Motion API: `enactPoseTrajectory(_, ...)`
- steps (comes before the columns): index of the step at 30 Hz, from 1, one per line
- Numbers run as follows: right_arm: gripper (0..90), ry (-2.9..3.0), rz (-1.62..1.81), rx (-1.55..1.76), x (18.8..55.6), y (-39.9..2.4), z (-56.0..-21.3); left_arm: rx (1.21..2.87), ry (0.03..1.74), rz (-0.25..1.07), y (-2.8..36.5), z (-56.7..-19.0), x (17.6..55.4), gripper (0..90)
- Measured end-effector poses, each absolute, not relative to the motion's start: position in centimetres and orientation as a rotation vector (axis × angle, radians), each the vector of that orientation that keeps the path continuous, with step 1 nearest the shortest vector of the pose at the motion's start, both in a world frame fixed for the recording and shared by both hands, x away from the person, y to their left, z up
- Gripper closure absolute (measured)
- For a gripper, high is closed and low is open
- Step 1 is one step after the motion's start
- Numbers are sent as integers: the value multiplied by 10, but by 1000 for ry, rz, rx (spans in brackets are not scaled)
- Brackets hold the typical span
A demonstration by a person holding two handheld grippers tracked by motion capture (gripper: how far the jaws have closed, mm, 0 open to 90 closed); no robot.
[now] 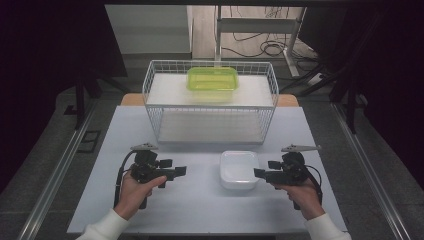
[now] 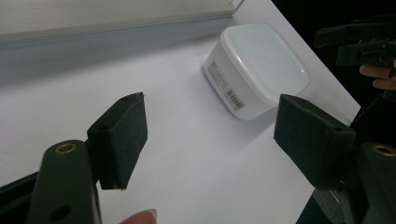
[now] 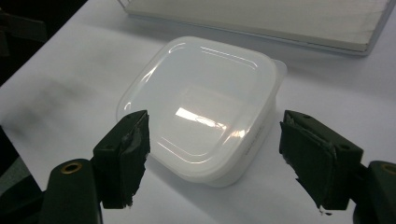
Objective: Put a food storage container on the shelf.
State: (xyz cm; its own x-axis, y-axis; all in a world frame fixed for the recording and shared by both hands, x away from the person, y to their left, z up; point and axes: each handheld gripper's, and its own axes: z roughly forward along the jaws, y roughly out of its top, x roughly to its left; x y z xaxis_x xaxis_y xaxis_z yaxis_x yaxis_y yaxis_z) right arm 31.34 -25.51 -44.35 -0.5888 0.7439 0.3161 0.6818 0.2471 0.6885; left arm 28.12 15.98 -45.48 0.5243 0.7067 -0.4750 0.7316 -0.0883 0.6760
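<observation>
White lidded box [image 1: 239,169] on table [image 1: 200,200], label visible in left gripper view, left gripper [image 2: 210,135] spread empty, right gripper [image 3: 215,154] spread, wire basket [image 1: 210,100] with green container [image 1: 212,78] in high view

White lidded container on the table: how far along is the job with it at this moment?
Done: a green translucent plastic container already sits on the upper shelf of the white wire rack. In hand: nothing is gripped; the left tool and right tool flank the white square lidded plastic container, both open. Left: grasping it; it stands untouched on the white table, probably bound for the rack.
</observation>
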Motion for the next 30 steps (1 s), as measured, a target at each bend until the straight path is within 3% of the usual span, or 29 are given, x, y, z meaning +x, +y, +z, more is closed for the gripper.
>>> enactPoseTrajectory(30,358,2371,1328,1547,334,-271,-454,1761,1230,-268,104,-462,323,309)
